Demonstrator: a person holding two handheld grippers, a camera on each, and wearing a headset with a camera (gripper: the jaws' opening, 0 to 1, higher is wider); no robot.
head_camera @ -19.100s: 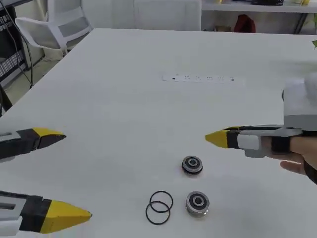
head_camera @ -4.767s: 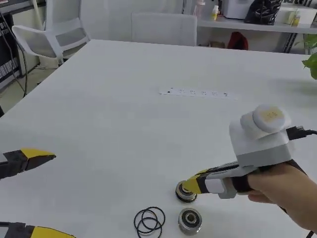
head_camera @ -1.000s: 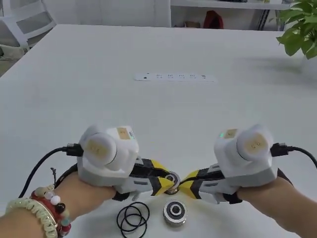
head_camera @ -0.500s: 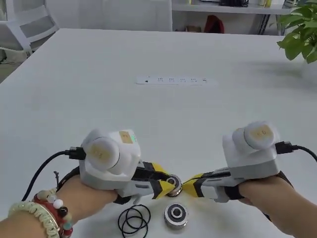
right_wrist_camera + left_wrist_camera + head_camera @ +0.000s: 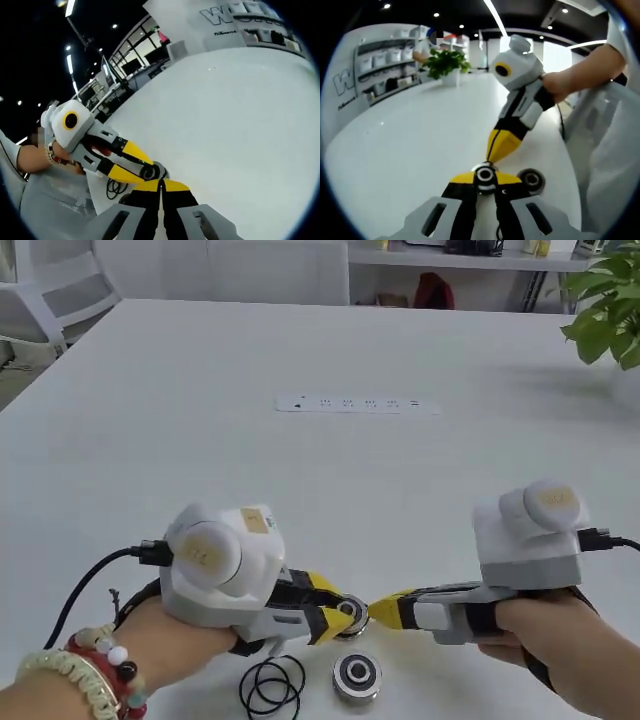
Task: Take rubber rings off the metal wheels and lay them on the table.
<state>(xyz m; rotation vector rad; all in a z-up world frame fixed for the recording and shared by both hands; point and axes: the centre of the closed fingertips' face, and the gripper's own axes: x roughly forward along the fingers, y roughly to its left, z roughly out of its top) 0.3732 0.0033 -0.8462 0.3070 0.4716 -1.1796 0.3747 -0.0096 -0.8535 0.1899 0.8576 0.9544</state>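
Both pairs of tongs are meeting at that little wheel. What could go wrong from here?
1. The small silver metal wheel is clamped only at the tips of the left tongs; a tug from the right tongs might twist it loose.
2. If dropped, it could land on the loose black rubber rings or the second metal wheel lying close by and scatter them.

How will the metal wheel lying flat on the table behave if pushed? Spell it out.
The metal wheel lies flat on its face, so it would probably slide, not roll. It looks like solid metal, so likely heavy for its size. The table looks smooth, so it may skate off.
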